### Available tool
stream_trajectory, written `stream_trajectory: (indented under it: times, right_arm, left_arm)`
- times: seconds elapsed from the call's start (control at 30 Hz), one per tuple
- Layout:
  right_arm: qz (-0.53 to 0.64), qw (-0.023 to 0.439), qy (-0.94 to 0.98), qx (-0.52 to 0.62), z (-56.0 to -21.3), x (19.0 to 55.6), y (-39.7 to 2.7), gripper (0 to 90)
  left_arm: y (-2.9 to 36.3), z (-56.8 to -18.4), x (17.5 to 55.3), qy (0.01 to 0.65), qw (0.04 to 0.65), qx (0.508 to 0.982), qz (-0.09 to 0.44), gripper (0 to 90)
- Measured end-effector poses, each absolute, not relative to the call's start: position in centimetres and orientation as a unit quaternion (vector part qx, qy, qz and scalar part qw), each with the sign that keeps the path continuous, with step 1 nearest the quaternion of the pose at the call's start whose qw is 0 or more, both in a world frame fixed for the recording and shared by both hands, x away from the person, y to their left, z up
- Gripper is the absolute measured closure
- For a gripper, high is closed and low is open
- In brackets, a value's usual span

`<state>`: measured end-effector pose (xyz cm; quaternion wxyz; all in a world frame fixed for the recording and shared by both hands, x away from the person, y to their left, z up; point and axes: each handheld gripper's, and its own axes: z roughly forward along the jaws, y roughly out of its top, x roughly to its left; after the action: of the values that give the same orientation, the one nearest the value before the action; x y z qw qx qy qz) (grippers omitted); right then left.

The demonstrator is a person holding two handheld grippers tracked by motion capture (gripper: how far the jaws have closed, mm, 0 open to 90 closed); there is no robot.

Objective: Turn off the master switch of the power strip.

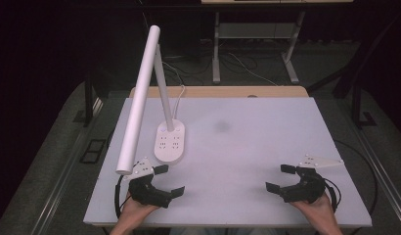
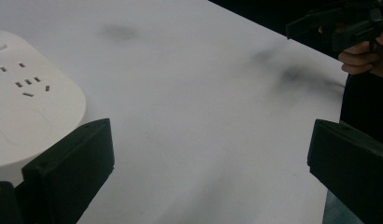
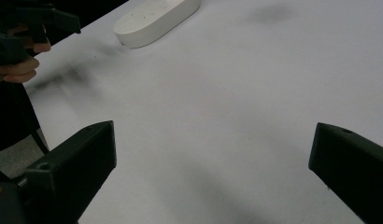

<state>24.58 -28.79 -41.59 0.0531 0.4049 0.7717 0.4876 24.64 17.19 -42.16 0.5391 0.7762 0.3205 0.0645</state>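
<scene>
the left gripper (image 1: 165, 182) sits at the lower left of the high view, jaws spread wide with nothing between them, just below the white oval plastic lamp base with sockets (image 1: 169, 143); the right gripper (image 1: 281, 178) at lower right is likewise released over the pale grey table (image 1: 247, 142).

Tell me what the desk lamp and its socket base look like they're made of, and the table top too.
Lamp: probably matte white plastic; smooth tube, no metallic glint. Socket base: likely moulded white plastic with a slight sheen, rounded edges and punched outlet slots. Table top: pale matte laminate or a mat, smudged grey; a wood-coloured edge shows behind.
</scene>
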Motion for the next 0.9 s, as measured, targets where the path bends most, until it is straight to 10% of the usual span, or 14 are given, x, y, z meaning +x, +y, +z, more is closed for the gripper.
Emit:
stream_trajectory:
  times: [0.9]
  right_arm:
    - [0.471, 0.057, 0.784, 0.401, -41.8, 24.6, -28.5, 0.3]
  left_arm:
    - [17.1, -40.6, 25.2, 0.311, 0.517, 0.796, 0.048, 0.0]
